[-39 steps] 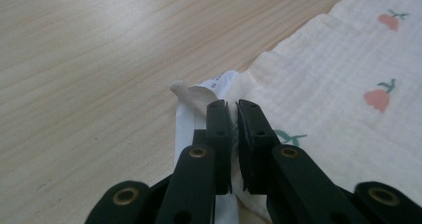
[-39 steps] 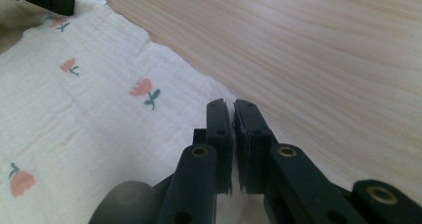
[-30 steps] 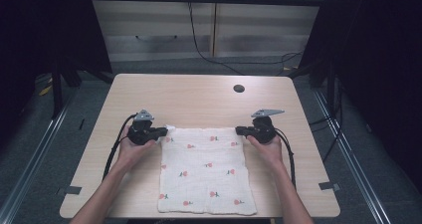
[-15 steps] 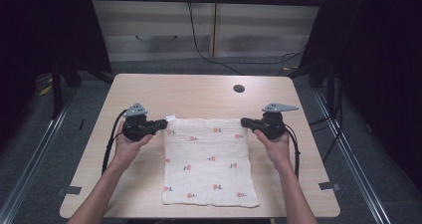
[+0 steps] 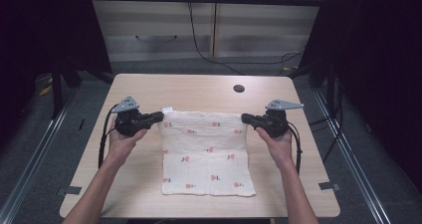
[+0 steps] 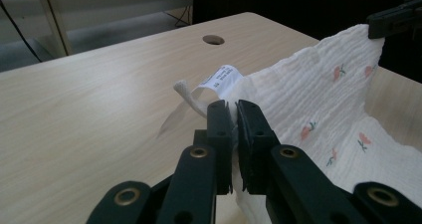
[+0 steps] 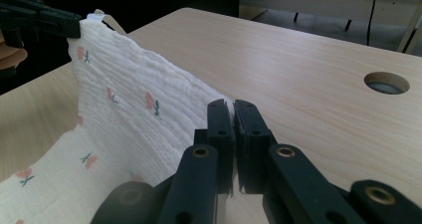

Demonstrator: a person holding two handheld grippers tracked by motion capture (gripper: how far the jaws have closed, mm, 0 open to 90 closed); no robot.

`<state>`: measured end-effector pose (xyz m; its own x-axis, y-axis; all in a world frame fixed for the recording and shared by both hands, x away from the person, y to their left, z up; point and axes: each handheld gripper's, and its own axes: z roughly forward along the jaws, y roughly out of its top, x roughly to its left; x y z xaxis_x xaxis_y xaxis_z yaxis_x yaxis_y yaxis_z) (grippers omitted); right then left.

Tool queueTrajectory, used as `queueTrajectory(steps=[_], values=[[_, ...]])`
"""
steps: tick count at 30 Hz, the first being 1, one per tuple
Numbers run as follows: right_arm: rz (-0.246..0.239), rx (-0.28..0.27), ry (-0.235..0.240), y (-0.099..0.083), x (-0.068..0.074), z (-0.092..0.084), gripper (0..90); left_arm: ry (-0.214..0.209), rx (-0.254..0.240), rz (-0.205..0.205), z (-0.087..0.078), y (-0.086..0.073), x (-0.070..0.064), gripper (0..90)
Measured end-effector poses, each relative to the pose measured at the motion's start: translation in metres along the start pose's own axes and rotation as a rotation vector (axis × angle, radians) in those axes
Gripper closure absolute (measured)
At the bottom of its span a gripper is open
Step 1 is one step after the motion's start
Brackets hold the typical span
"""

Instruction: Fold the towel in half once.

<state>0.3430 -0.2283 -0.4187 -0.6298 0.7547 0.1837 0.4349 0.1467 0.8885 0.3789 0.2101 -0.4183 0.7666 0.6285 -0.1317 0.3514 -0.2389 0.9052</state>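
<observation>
My left gripper point(image 5: 160, 117) is clenched on the far left corner of the cloth point(image 5: 206, 154), beside its white tag point(image 6: 222, 78). The crinkled white gauze with small red flowers runs lengthwise toward me, its far edge raised and near end flat on the smooth wooden table point(image 5: 199, 87). My right gripper point(image 5: 245, 118) pinches the far right corner.

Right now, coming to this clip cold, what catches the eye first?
A white crinkled cloth with small red flower prints lies mid-table, its far edge lifted and stretched between the two grippers. The left gripper is shut on the corner bearing a white care label; the right gripper is shut on the opposite corner. Beyond it, a round cable hole marks the light wooden table.
</observation>
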Motion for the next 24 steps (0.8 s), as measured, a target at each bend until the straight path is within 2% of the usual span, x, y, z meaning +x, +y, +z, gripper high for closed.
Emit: queueTrajectory(steps=[6,11,14,19,21,24], values=[[-0.020,-0.028,0.001,0.006,0.003,-0.007,86.5,-0.009,-0.037,0.011,-0.009,0.010,-0.004,85.0],[-0.049,-0.067,0.022,0.016,0.009,-0.019,86.6,-0.018,-0.068,0.026,-0.017,0.016,-0.009,85.1],[-0.056,-0.054,0.023,0.015,0.010,-0.020,86.7,-0.011,-0.040,0.034,-0.012,0.013,-0.012,85.0],[-0.035,0.000,0.023,0.007,0.006,-0.012,86.7,-0.019,0.017,0.007,0.005,0.001,-0.009,85.0],[-0.025,0.005,0.021,0.005,0.005,-0.012,86.7,-0.013,0.036,0.025,0.008,-0.001,-0.010,85.0],[-0.032,0.022,0.019,0.003,0.005,-0.014,86.7,-0.010,0.040,0.017,0.006,-0.002,-0.011,85.0]])
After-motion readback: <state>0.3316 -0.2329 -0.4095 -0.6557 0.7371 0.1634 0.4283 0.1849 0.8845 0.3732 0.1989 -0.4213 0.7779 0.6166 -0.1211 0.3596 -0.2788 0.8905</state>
